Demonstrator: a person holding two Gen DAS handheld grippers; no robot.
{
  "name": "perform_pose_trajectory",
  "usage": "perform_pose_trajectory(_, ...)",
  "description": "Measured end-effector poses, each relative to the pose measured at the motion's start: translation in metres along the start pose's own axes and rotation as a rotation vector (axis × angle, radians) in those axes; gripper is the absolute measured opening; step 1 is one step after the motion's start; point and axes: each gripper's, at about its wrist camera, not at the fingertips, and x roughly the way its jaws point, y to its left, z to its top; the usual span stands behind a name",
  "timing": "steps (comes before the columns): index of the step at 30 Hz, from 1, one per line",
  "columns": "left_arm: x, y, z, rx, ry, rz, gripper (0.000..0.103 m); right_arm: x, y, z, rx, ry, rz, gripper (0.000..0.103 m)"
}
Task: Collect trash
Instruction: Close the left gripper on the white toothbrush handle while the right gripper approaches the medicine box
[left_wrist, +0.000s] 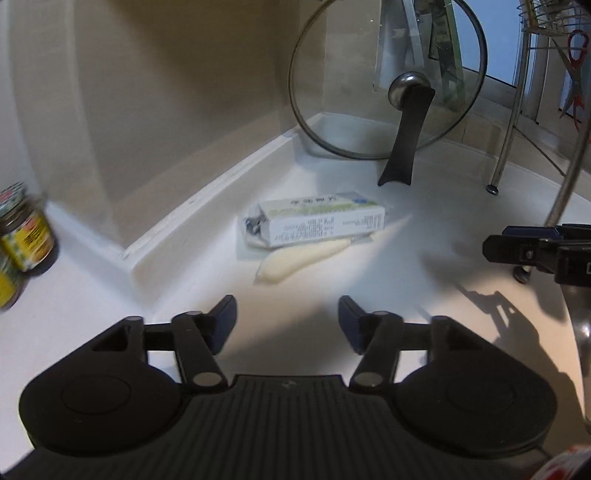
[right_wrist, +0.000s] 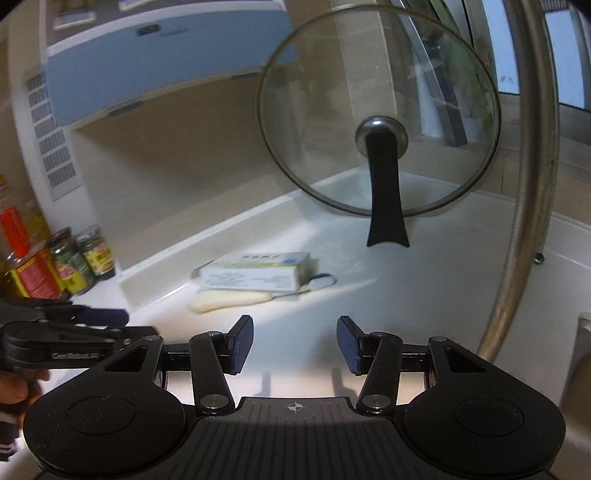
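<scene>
A small white cardboard box (left_wrist: 317, 221) with an open torn end lies on the white counter (left_wrist: 406, 266) near the wall. A cream, elongated soft piece (left_wrist: 303, 260) lies against its near side. Both show in the right wrist view: the box (right_wrist: 258, 277), the cream piece (right_wrist: 229, 300). My left gripper (left_wrist: 287, 325) is open and empty, a short way in front of them. My right gripper (right_wrist: 294, 347) is open and empty, also short of them. The right gripper's side shows in the left wrist view (left_wrist: 517, 251); the left gripper's side shows in the right wrist view (right_wrist: 74, 325).
A glass pot lid (left_wrist: 388, 77) with a black handle leans upright in the corner behind the box. Jars (left_wrist: 22, 240) stand at the left by the wall. A metal rack leg (left_wrist: 509, 129) stands at right. A blue range hood (right_wrist: 155, 62) hangs above.
</scene>
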Motion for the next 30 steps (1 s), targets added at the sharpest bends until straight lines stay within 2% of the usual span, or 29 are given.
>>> perform_pose_trajectory(6, 0.050, 0.000, 0.015, 0.068, 0.043, -0.014, 0.063, 0.021, -0.015, 0.003, 0.006, 0.023, 0.005, 0.051)
perform_pose_trajectory(11, 0.072, 0.005, 0.021, 0.093, 0.067, -0.032, 0.063, 0.031, -0.020, 0.004, 0.003, 0.038, 0.013, 0.051)
perform_pose_trajectory(14, 0.077, 0.006, 0.024, 0.100, 0.070, -0.055, 0.058, 0.033, -0.022, 0.004, 0.006, 0.039, 0.011, 0.051)
perform_pose_trajectory(15, 0.077, 0.006, 0.025, 0.107, 0.076, -0.061, 0.052, 0.033, -0.023, 0.004, 0.008, 0.039, 0.010, 0.051)
perform_pose_trajectory(16, 0.077, 0.005, 0.026, 0.117, 0.081, -0.064, 0.043, 0.033, -0.023, 0.004, 0.008, 0.038, 0.008, 0.051)
perform_pose_trajectory(22, 0.066, -0.001, 0.020, 0.130, 0.098, -0.082, 0.027, 0.032, -0.023, 0.003, 0.011, 0.039, 0.000, 0.051)
perform_pose_trajectory(30, 0.011, 0.004, -0.020, 0.093, 0.119, -0.078, 0.027, 0.029, -0.009, 0.002, -0.002, 0.036, 0.028, 0.051)
